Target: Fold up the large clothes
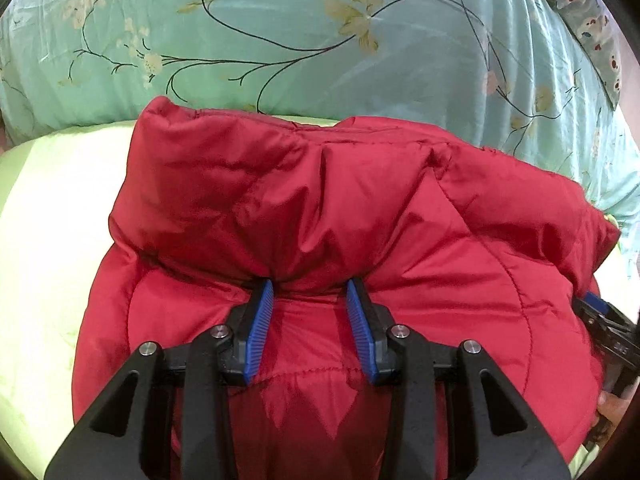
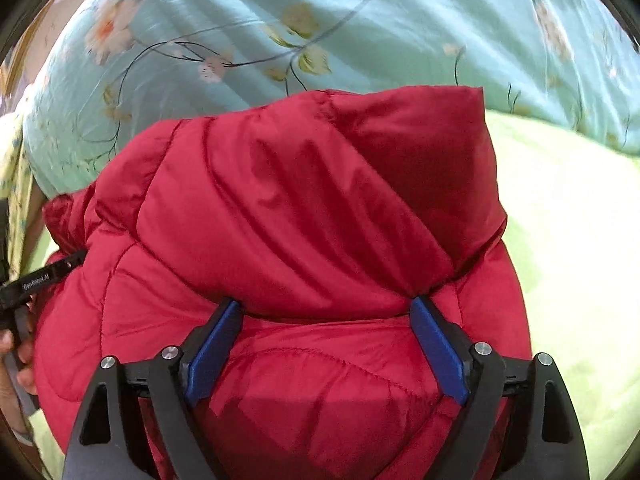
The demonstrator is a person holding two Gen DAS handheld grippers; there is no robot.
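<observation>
A puffy red jacket [image 1: 280,200] lies bunched on the pale green bed sheet [image 1: 48,240], its upper layer folded over toward me. My left gripper [image 1: 310,286] is shut on a pinch of that folded edge, and creases fan out from its blue pads. In the right wrist view the same jacket [image 2: 300,208] fills the middle. My right gripper [image 2: 326,304] stands wide, with the thick fold lying between its fingers and touching the fingertips. Each gripper shows at the edge of the other's view: the right gripper [image 1: 600,320] and the left gripper [image 2: 36,280].
A teal floral quilt [image 1: 320,40] is heaped behind the jacket, seen also as the quilt [image 2: 360,20] in the right wrist view. A patterned cloth [image 1: 592,32] lies at the far right. Green sheet [image 2: 568,240] spreads to the right. A hand [image 2: 16,352] holds the left gripper.
</observation>
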